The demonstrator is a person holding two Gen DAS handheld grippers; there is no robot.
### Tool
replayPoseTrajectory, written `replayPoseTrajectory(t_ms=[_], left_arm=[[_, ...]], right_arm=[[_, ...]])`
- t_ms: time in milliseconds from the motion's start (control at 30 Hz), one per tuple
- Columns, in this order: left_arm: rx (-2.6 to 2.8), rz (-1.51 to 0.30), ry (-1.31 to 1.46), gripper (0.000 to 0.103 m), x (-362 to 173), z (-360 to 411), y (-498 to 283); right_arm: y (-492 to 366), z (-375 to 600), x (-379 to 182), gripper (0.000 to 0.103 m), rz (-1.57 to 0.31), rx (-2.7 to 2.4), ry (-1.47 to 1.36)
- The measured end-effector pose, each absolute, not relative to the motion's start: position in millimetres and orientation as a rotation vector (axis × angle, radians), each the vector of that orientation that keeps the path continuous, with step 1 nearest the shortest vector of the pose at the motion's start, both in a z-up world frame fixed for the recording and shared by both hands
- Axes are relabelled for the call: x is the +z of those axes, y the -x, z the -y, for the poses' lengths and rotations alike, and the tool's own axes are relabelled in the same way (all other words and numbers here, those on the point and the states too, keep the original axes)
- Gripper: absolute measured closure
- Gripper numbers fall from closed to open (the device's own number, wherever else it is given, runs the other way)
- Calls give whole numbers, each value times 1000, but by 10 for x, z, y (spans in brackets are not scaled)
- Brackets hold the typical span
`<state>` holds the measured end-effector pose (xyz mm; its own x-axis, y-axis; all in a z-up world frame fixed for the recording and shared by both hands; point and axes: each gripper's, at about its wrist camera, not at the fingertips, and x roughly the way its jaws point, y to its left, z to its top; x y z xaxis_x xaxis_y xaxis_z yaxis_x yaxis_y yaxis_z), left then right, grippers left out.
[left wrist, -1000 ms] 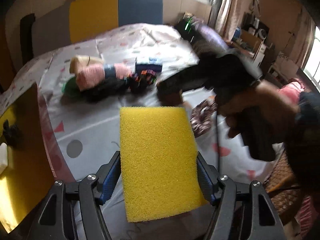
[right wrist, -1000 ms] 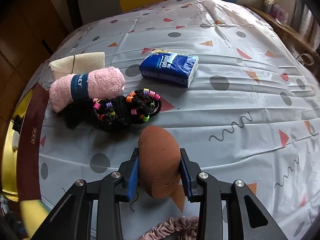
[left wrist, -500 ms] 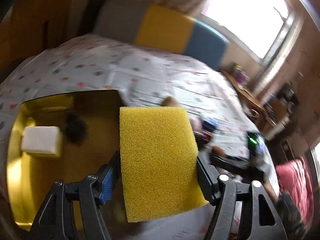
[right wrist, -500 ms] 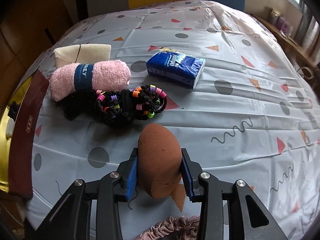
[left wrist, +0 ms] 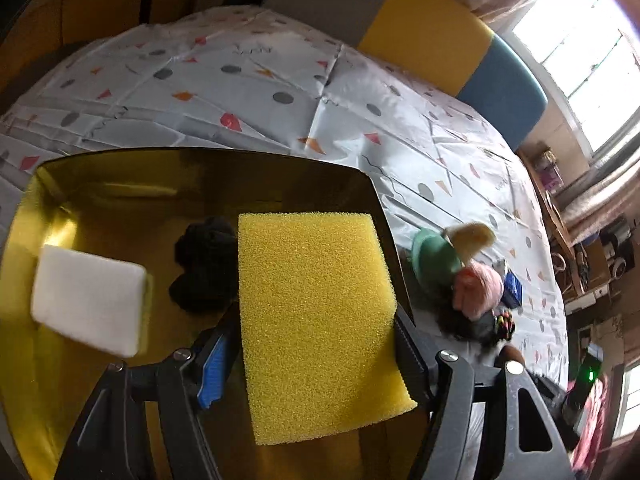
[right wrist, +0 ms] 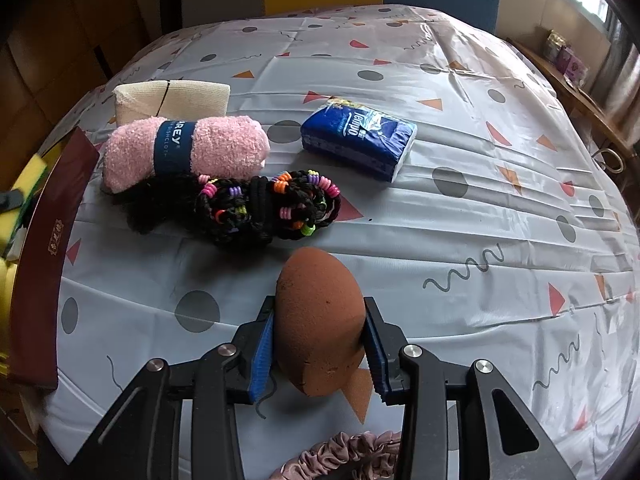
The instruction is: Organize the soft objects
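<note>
My left gripper [left wrist: 316, 344] is shut on a yellow sponge [left wrist: 316, 320] and holds it over a gold tray [left wrist: 120, 184]. In the tray lie a white sponge [left wrist: 86, 298] and a black fuzzy item [left wrist: 204, 268]. My right gripper [right wrist: 320, 340] is shut on a brown egg-shaped makeup sponge [right wrist: 318, 320] just above the table. Ahead of it lie black hair ties with coloured beads [right wrist: 272, 208], a rolled pink cloth [right wrist: 184, 152], a beige folded cloth [right wrist: 172, 98] and a blue tissue pack [right wrist: 358, 136].
The tray's dark red rim [right wrist: 48, 248] stands at the left table edge in the right wrist view. A mauve scrunchie [right wrist: 340, 452] lies under the right gripper. A green item [left wrist: 434, 256] lies next to the pink roll. A yellow and blue chair back [left wrist: 448, 48] stands behind the table.
My left gripper swung left from the table pile to above the gold tray, still holding the yellow sponge. My right gripper drew back a little with the brown sponge.
</note>
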<state>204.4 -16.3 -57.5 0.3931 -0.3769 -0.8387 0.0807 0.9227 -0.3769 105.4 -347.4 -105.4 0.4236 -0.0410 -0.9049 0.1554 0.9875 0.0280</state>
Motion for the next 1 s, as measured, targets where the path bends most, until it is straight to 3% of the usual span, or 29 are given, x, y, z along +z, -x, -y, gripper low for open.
replayPoseTrajectory(t_ms=[133, 200, 300, 700, 833, 1000], left_arm=[[-288, -1158, 315, 28, -632, 170, -2164], [-291, -1130, 311, 16, -594, 167, -2125], [-295, -1090, 264, 14, -546, 170, -2047], [-194, -895, 55, 14, -183, 51, -1238], [-189, -864, 23, 14, -139, 28, -989], [-176, -858, 7, 14, -136, 26, -764]], right_arm=[[-1056, 3491, -1057, 62, -1127, -123, -114], [-1052, 3491, -1056, 61, -1127, -123, -113], [-1041, 3477, -1073, 61, -1139, -131, -98], [-1038, 3459, -1061, 61, -1133, -139, -76], [-1042, 3455, -1069, 53, -1139, -152, -78], [-1024, 3470, -1041, 52, -1127, -141, -102]])
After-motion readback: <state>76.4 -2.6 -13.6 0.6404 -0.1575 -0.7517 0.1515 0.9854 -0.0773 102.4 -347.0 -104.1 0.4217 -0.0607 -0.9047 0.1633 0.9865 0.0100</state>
